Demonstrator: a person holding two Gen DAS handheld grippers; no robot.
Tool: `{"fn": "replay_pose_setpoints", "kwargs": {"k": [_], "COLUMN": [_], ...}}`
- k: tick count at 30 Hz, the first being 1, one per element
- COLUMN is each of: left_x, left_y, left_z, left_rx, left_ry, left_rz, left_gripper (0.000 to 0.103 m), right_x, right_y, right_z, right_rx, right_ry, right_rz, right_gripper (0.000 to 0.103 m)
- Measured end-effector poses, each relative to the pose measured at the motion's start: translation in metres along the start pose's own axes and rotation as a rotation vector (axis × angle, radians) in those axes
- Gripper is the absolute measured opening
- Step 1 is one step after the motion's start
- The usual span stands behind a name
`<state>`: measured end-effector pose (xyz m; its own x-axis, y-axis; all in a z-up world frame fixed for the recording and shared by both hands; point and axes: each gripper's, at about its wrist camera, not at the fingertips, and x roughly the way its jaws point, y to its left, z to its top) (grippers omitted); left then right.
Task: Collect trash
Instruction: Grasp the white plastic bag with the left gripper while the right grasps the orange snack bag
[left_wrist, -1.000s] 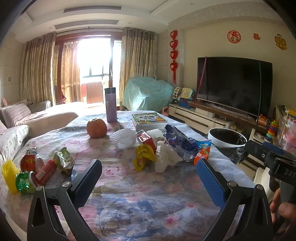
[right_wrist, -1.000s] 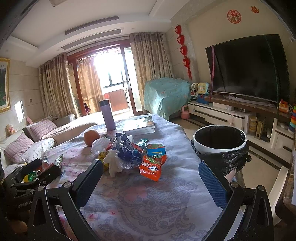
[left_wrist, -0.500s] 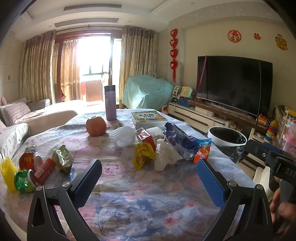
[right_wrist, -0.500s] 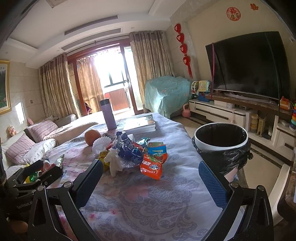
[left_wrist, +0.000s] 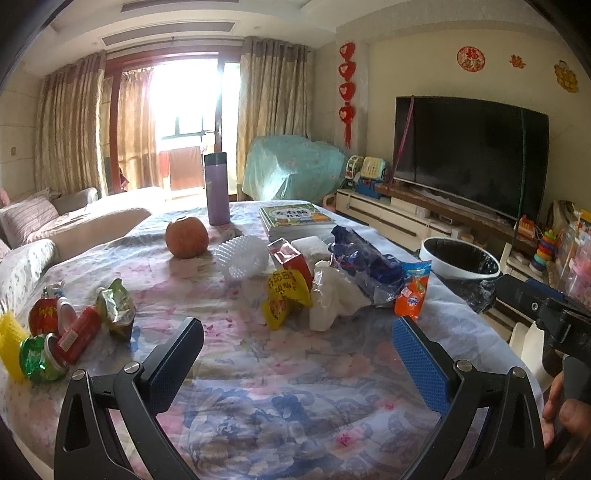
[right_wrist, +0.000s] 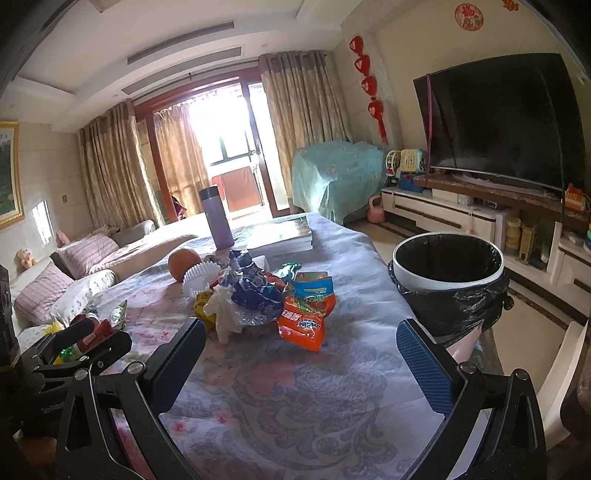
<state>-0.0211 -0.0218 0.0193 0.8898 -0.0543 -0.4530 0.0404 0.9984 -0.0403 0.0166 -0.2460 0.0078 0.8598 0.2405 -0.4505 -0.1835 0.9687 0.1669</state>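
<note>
Plainly, nothing is gripped yet: the left gripper (left_wrist: 295, 347) and the right gripper (right_wrist: 301, 349) both hover over the near part of the tabletop (right_wrist: 295, 406) with their fingers spread wide apart and empty. The trash sits in two groups on the flowered cloth. A central heap, toward the right edge, holds an orange snack packet (right_wrist: 304, 319), a crumpled blue wrapper (right_wrist: 255, 291), white tissue (left_wrist: 328, 299) and a yellow wrapper (left_wrist: 284, 295), all touching or overlapping. A smaller cluster of red and green wrappers (left_wrist: 70, 332) lies near the left edge. The lined trash bin (right_wrist: 447, 273) stands just off the right edge, mouth open.

The step in hand looks like the first reach. The orange snack packet is the sensible target for the right gripper, being the nearest piece to it and close to the bin. Bring the fingers down either side of a raised fold, not flat on the film, and close firmly, since thin plastic slips. Lift straight up so the blue wrapper does not drag along. The apple (left_wrist: 186, 236), purple flask (left_wrist: 218, 188) and books (left_wrist: 295, 218) at the far end are not trash
</note>
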Motion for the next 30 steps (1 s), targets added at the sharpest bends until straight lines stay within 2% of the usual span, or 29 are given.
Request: {"fn": "replay_pose_setpoints", "kwargs": {"k": [6, 10, 14, 18, 25, 28, 30], "left_x": [0.027, 0.047, 0.068, 0.086, 0.117, 0.133, 0.143], "left_y": [0.004, 0.002, 0.0, -0.001, -0.008, -0.013, -0.014], "left_z": [0.005, 0.01, 0.015, 0.021, 0.028, 0.03, 0.031], "left_rx": [-0.007, 0.0, 0.009, 0.008, 0.034, 0.035, 0.025], "left_ry": [0.045, 0.08, 0.106, 0.126, 0.166, 0.197, 0.22], "left_rz": [0.002, -0.006, -0.015, -0.027, -0.022, -0.029, -0.046], "left_gripper": [0.101, 0.094, 0.087, 0.086, 0.083, 0.07, 0.067], "right_x": [0.022, 0.038, 0.054, 0.068, 0.092, 0.105, 0.113], "right_y": [-0.012, -0.022, -0.03, -0.034, -0.037, -0.037, -0.038], "right_z": [0.0, -0.002, -0.004, -0.002, 0.003, 0.002, 0.002], "right_rx": [0.025, 0.051, 0.071, 0.085, 0.088, 0.086, 0.09], "right_ry": [0.052, 0.094, 0.139, 0.175, 0.235, 0.264, 0.29], "right_rz": [-0.004, -0.011, 0.0, 0.02, 0.054, 0.062, 0.07], "right_gripper": [0.103, 0.102, 0.095, 0.087, 0.086, 0.081, 0.075]}}
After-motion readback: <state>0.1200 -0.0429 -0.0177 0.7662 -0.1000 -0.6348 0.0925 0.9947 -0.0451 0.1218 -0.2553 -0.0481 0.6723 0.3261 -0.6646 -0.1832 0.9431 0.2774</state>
